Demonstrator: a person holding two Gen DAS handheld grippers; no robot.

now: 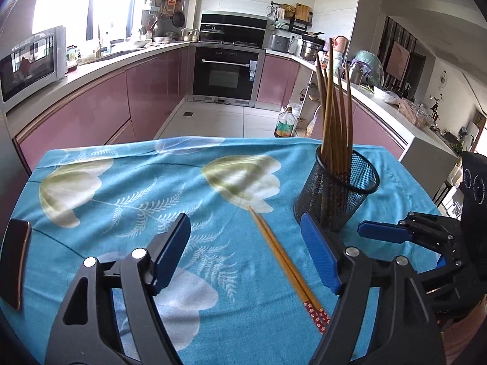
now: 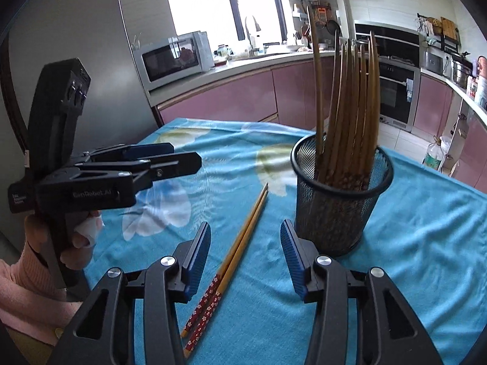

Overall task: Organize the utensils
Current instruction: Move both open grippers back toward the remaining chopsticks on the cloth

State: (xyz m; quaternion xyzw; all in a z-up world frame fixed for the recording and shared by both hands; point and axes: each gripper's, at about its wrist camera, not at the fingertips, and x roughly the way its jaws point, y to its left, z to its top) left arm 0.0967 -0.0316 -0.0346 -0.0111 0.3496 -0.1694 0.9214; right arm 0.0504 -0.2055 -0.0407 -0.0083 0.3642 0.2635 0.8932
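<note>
Most of the sorting looks done: a bundle of long brown wooden chopsticks (image 2: pixel 350 115) stands upright in the black wire-mesh cylindrical holder (image 2: pixel 338 206) on the desk, which is draped in a turquoise floral cloth (image 1: pixel 127 188). One pair of tan wooden chopsticks with red patterned ends (image 1: pixel 286 261) is left, lying flat on the cloth just beside the holder, side by side and touching. They probably need lifting and dropping into the holder.

The left tool (image 1: pixel 246 255) stands wide with nothing gripped; the loose pair lies on the cloth below its gap. The right tool (image 2: pixel 245 258) is parted more narrowly, also empty, with the pair below and between its blue pads.

Only the right wrist view shows the person's hand (image 2: pixel 76 243) and pink sleeve (image 2: pixel 21 286) holding the left tool. Only the left wrist view shows a dark phone-like slab (image 1: pixel 13 261) at the desk's left edge.
</note>
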